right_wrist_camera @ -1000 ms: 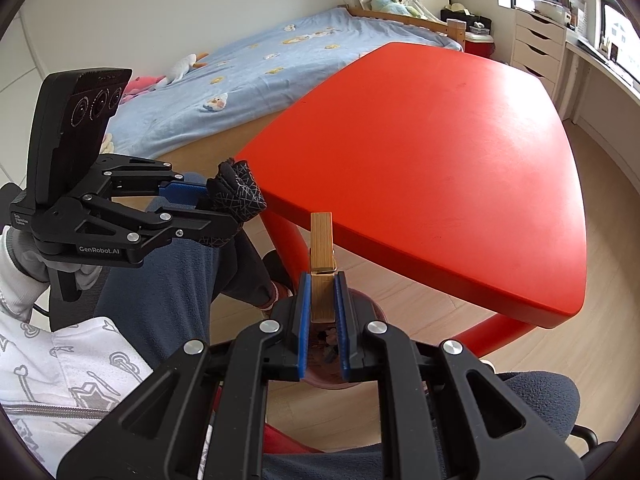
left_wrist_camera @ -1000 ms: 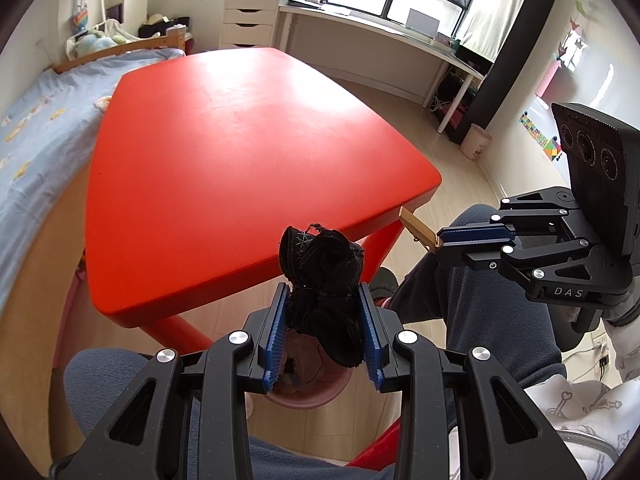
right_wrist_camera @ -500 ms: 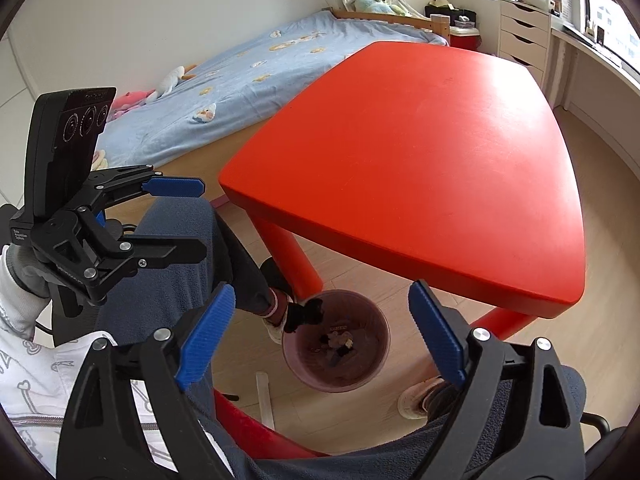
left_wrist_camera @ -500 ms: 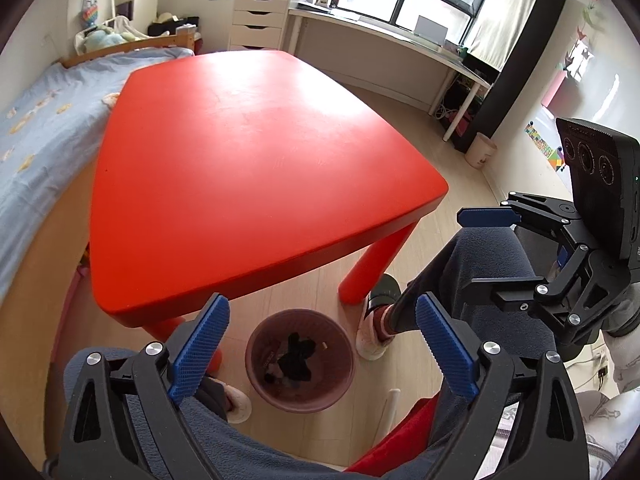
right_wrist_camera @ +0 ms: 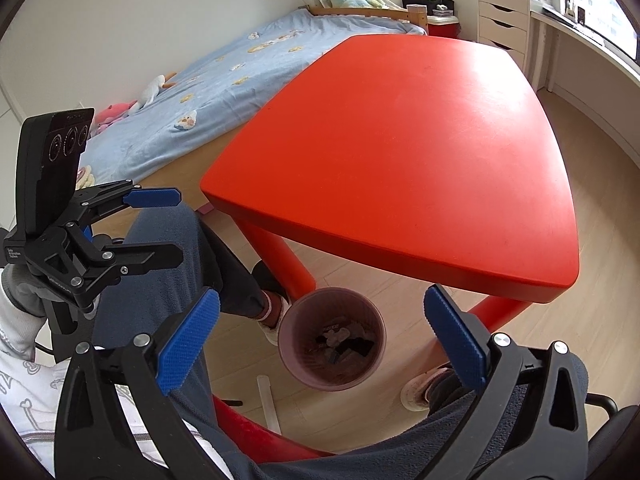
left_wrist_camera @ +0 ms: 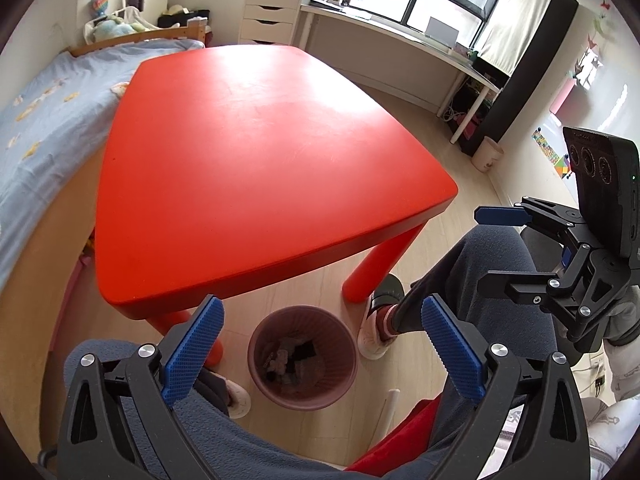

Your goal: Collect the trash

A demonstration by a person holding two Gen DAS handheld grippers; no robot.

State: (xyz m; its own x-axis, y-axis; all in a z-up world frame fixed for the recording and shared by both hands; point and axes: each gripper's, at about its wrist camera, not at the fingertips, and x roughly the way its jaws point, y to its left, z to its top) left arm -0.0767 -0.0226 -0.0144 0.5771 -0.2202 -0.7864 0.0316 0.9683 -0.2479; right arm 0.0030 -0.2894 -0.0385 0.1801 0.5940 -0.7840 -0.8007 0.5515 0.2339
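Observation:
A pinkish waste bin (left_wrist_camera: 305, 399) stands on the floor by the red table's leg, between a person's feet. Dark and pale trash (left_wrist_camera: 292, 362) lies in its bottom. My left gripper (left_wrist_camera: 322, 304) hangs above the bin, its jaws still opening wide, nothing between the blue pads. The right gripper (right_wrist_camera: 322, 294) hovers over the same bin (right_wrist_camera: 332, 384), its jaws opening too and empty; the trash (right_wrist_camera: 344, 346) shows below. Each gripper appears side-on in the other's view: the right gripper (left_wrist_camera: 479, 247), the left gripper (right_wrist_camera: 178, 227).
The red table (left_wrist_camera: 260, 160) fills the space ahead, its top bare. A person's knees (left_wrist_camera: 480, 280) and shoes flank the bin. A white stick (right_wrist_camera: 267, 404) lies on the wooden floor. A bed (right_wrist_camera: 224, 80) is on one side, a desk (left_wrist_camera: 400, 40) and drawers on the other.
Both grippers opened. The black crumpled item left the left gripper and the wooden clothespin left the right; both dropped into the bin below.

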